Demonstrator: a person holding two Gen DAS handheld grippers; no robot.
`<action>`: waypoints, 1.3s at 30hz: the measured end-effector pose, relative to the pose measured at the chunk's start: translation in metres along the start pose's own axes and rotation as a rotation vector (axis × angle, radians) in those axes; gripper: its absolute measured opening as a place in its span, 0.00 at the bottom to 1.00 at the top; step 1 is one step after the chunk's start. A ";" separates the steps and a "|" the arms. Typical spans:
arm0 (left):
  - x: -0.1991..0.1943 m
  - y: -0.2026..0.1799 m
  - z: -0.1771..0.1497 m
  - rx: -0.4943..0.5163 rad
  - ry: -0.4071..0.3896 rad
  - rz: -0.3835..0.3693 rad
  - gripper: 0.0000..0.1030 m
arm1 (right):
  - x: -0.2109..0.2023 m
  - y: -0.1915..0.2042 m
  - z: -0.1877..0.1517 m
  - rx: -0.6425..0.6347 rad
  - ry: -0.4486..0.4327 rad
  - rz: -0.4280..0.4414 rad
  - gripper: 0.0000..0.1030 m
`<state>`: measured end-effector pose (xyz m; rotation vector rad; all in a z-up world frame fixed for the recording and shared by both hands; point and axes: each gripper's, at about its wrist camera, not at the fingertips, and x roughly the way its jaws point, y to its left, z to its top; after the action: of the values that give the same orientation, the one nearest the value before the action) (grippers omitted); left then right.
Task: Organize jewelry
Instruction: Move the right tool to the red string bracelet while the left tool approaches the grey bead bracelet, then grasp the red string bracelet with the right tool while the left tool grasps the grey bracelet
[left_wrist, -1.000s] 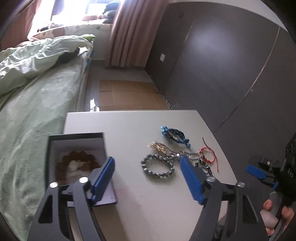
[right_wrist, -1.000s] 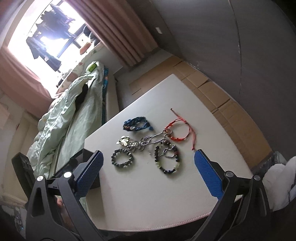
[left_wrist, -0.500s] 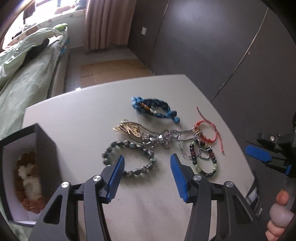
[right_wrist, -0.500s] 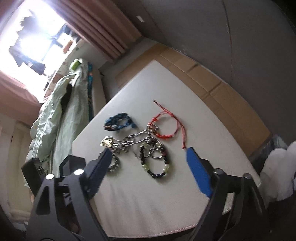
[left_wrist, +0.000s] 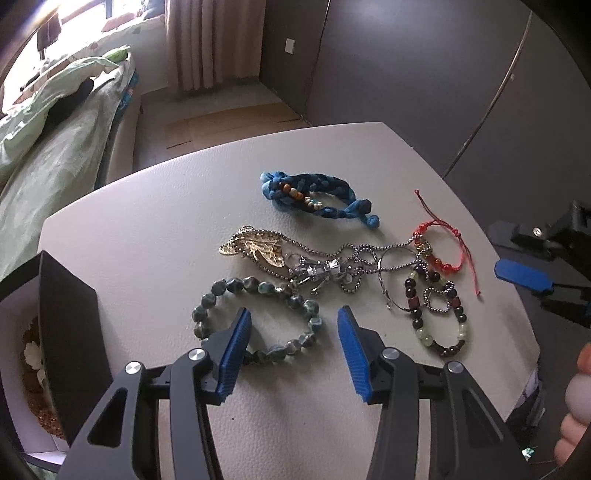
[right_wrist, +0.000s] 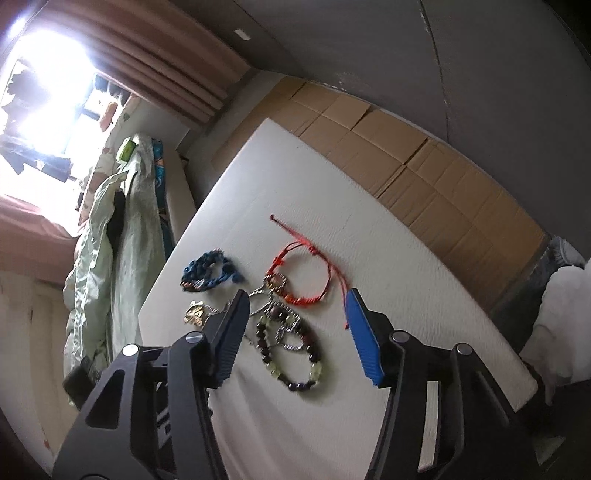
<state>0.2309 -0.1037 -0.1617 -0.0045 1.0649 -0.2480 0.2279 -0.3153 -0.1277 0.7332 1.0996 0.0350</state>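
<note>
risk of snagging the silver chain while grabbing the green bead bracelet with left gripper wide apart and empty, right gripper too.

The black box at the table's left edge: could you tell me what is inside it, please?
Inside the black box, brown beads and something pale lie against its white lining. Its dark wall covers the rest of the interior.

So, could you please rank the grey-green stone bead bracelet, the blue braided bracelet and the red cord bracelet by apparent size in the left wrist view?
1. Grey-green stone bead bracelet, though it lies nearest the camera.
2. Blue braided bracelet.
3. Red cord bracelet, counting its loop only.
</note>
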 end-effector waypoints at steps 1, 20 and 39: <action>0.001 -0.002 -0.001 0.013 -0.002 0.014 0.45 | 0.003 0.000 0.002 0.002 -0.003 -0.013 0.49; -0.022 0.027 0.009 -0.048 -0.050 -0.015 0.06 | 0.053 0.051 -0.001 -0.384 -0.079 -0.428 0.36; -0.095 0.058 0.012 -0.159 -0.193 -0.110 0.06 | 0.017 0.056 -0.011 -0.396 -0.094 -0.165 0.06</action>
<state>0.2085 -0.0295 -0.0806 -0.2266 0.8907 -0.2558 0.2451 -0.2599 -0.1129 0.2854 1.0194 0.0748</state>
